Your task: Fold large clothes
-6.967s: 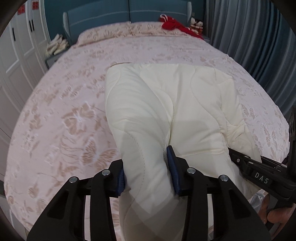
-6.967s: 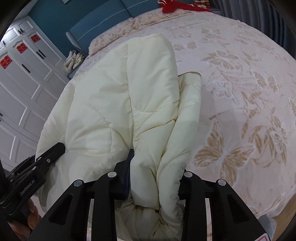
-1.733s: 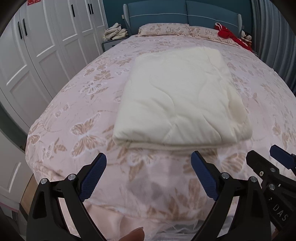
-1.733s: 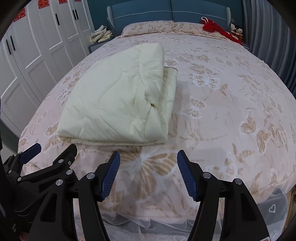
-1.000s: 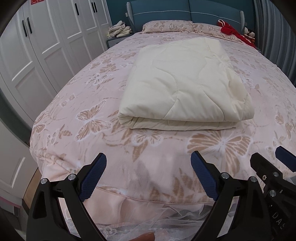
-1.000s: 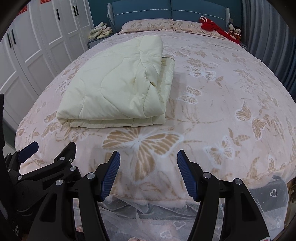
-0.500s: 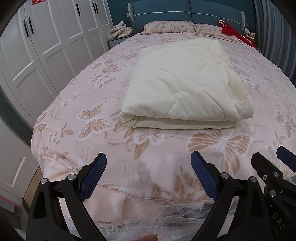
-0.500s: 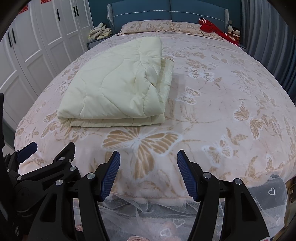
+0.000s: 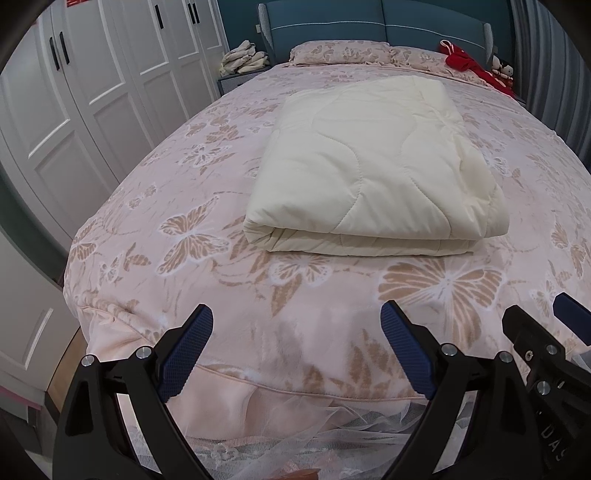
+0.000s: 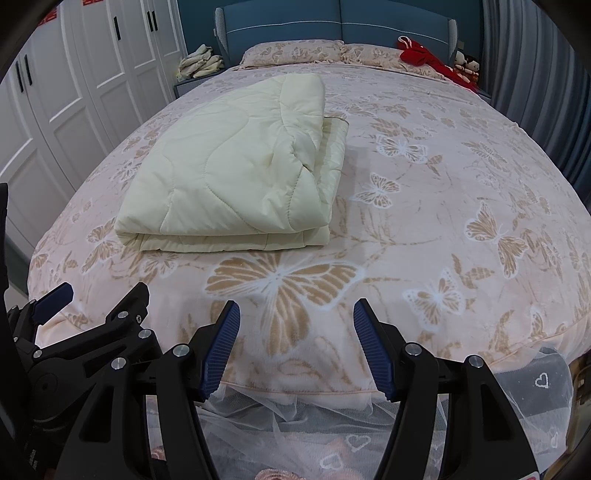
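Left wrist view: a folded cream quilt [image 9: 373, 166] is seen lying on the butterfly-print bed [image 9: 184, 236], well beyond the left tongs [image 9: 297, 345], which are spread wide and empty.

Right wrist view: the right tongs [image 10: 296, 341] are likewise held wide apart, the quilt [image 10: 236, 170] resting left of centre.

White wardrobe [image 9: 110, 85], blue headboard [image 9: 373, 26] — grey curtains [image 10: 535, 74].

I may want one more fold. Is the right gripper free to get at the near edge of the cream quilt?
Probably yes. The right gripper is open and empty, and only bare bedspread lies between it and the cream quilt, whose near edge faces it unobstructed.
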Demonstrator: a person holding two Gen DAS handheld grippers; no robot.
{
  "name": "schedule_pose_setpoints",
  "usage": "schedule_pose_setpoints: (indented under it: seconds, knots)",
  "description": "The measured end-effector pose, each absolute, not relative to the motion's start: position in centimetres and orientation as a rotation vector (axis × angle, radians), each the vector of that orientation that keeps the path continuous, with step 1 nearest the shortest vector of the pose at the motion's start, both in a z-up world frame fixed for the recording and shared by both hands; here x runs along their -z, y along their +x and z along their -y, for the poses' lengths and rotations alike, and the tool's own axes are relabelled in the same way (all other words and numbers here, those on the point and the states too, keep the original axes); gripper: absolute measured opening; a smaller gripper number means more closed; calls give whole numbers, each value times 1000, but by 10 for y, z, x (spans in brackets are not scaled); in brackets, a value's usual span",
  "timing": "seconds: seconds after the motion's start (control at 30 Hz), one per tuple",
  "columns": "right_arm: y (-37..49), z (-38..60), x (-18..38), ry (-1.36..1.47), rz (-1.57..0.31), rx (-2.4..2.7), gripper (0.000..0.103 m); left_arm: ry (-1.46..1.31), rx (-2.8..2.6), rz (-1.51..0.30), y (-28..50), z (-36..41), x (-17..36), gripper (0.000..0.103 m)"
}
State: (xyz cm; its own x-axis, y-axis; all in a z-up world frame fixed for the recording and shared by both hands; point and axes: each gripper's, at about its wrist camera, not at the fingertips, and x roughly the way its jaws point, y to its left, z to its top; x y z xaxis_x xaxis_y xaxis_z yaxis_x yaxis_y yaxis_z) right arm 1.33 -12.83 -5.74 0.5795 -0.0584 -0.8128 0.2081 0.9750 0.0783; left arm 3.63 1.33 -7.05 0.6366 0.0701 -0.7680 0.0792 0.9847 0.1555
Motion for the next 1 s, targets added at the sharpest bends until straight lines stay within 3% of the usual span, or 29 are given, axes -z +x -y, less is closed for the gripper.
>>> schedule_pose_setpoints:
  seconds: [0.77,1.0]
  knots:
    - [11,130,57,163,-938,164,63,202,0,-869,36,-11,70,88]
    - [13,130,55,159,-938,171,63,204,11,-874,36,-8,68,82]
